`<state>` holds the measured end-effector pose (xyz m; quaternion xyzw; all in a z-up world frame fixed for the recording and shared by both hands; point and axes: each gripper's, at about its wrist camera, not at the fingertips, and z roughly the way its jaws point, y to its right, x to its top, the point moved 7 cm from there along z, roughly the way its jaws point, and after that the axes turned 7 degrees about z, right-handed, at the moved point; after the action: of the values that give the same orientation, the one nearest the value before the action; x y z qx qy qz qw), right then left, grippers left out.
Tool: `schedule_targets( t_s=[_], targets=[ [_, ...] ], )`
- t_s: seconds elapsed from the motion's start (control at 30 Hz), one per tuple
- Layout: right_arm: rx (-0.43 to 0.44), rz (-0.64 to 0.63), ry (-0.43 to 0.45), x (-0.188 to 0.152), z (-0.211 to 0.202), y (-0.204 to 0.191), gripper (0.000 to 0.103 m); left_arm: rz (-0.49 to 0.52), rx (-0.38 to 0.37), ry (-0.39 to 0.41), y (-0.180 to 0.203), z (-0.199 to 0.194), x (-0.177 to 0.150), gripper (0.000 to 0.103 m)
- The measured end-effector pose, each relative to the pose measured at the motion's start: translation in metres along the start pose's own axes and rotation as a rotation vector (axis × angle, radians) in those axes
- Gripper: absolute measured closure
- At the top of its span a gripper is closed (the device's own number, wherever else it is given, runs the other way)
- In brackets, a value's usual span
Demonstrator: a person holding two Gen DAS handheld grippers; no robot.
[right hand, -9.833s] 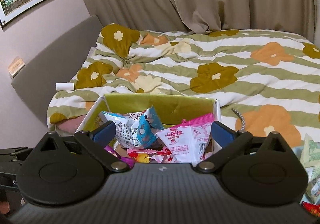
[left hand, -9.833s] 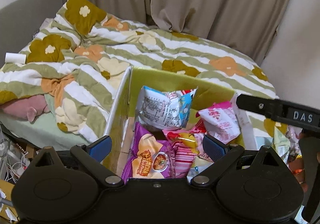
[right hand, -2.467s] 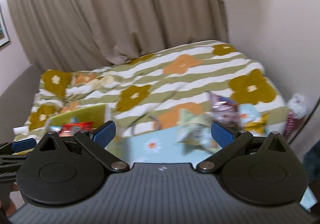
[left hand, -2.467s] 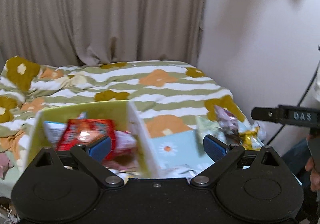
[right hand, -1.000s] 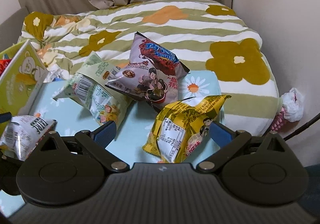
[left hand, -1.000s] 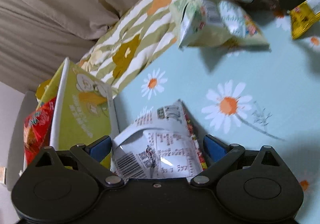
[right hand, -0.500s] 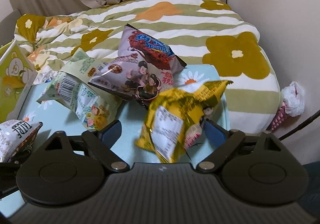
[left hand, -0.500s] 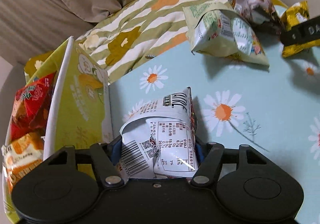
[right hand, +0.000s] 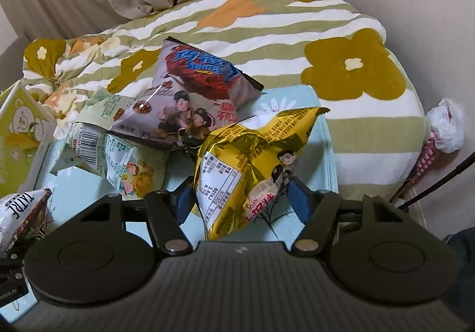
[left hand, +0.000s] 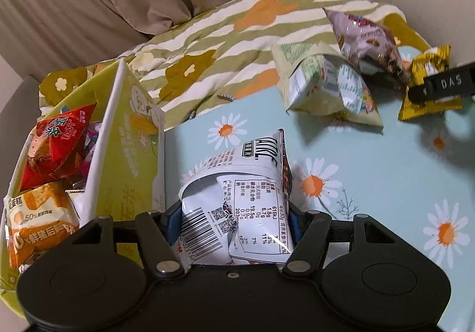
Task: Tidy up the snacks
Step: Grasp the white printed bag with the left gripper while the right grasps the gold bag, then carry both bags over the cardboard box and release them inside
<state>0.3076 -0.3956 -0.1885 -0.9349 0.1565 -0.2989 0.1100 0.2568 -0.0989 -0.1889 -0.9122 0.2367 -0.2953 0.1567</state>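
Now both grabs are underway: the green box (left hand: pixel 130 154) stands at nine o'clock of the left gripper (left hand: pixel 234 222), closing on the white packet (left hand: pixel 237 198); the right gripper (right hand: pixel 237 201) closes around the yellow packet (right hand: pixel 252 160). Next, probably, lift both boxward.
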Motion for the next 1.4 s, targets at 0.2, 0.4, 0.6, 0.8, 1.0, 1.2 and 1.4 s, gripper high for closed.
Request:
schedule_targets(
  t_s=[0.2, 0.4, 0.6, 0.8, 1.0, 1.2, 1.4],
  targets=[
    [0.007, 0.004, 0.026, 0.000, -0.017, 0.004, 0.024, -0.047, -0.033, 0.041, 0.000, -0.021, 0.007, 0.034],
    [0.033, -0.009, 0.062, 0.004, -0.049, 0.002, 0.024, -0.089, -0.047, 0.122, -0.008, -0.055, 0.022, 0.034],
    [0.111, -0.060, 0.102, 0.015, -0.094, -0.026, 0.024, -0.153, -0.025, 0.203, -0.033, -0.092, 0.032, 0.034],
    [0.239, -0.130, 0.142, 0.028, -0.133, -0.075, 0.024, -0.235, 0.024, 0.262, -0.073, -0.127, 0.025, 0.034],
    [0.352, -0.209, 0.157, 0.025, -0.155, -0.138, 0.024, -0.318, 0.079, 0.273, -0.124, -0.145, 0.002, 0.034],
    [0.424, -0.278, 0.150, 0.013, -0.164, -0.208, 0.024, -0.397, 0.103, 0.226, -0.176, -0.135, -0.027, 0.034],
    [0.464, -0.330, 0.121, -0.001, -0.160, -0.272, 0.024, -0.463, 0.027, 0.175, -0.209, -0.110, -0.047, 0.022]
  ],
)
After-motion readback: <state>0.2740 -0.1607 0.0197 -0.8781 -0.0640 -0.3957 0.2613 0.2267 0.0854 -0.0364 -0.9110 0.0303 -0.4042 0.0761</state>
